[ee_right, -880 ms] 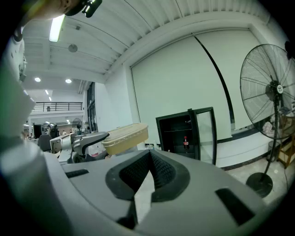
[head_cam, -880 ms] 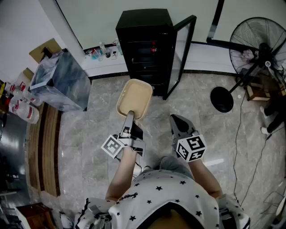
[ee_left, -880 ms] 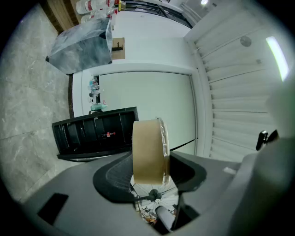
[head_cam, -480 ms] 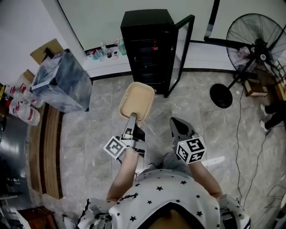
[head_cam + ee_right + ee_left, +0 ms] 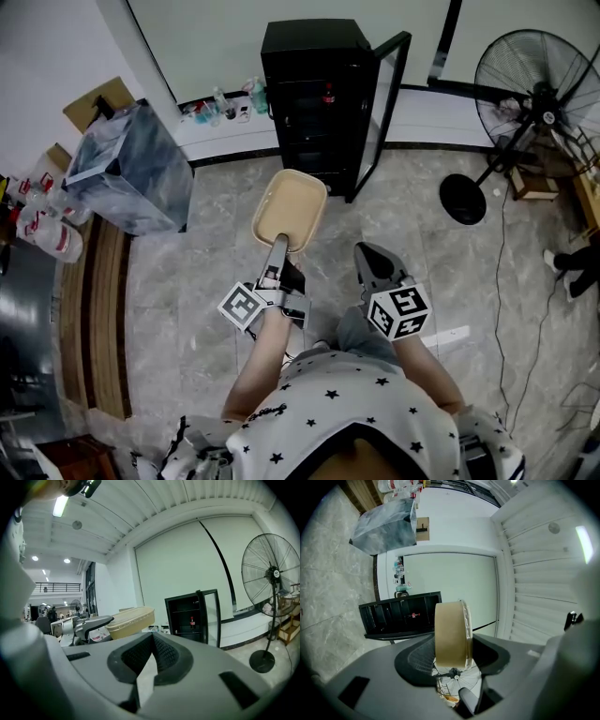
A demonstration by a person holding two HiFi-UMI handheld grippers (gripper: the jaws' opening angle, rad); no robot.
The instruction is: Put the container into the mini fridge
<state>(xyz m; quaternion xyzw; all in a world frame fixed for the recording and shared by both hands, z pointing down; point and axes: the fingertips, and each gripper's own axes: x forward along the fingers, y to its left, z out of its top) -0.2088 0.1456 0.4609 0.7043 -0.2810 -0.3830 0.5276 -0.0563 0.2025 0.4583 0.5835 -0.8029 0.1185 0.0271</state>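
A tan, empty, rounded-rectangle container (image 5: 289,209) hangs over the stone floor, with my left gripper (image 5: 277,246) shut on its near rim. In the left gripper view the container (image 5: 451,630) stands on edge between the pads of that gripper (image 5: 452,663). The black mini fridge (image 5: 314,94) stands against the far wall just beyond the container. Its glass door (image 5: 384,112) is swung open to the right, and a red-labelled bottle sits on a shelf inside. My right gripper (image 5: 375,262) hovers to the right of the left one, shut and holding nothing, and the right gripper view shows its jaws (image 5: 151,639) meeting at the tips, with the fridge (image 5: 190,618) ahead.
A large standing fan (image 5: 539,103) with a round black base (image 5: 466,208) stands right of the fridge, and its cable trails across the floor. A grey wrapped bin (image 5: 131,169) and a wooden bench (image 5: 94,309) are at the left. Small bottles (image 5: 220,103) line the wall ledge.
The container stays held in my left gripper and has drifted slightly right with the view. A person's feet at the right edge have moved away. My right gripper has barely moved.
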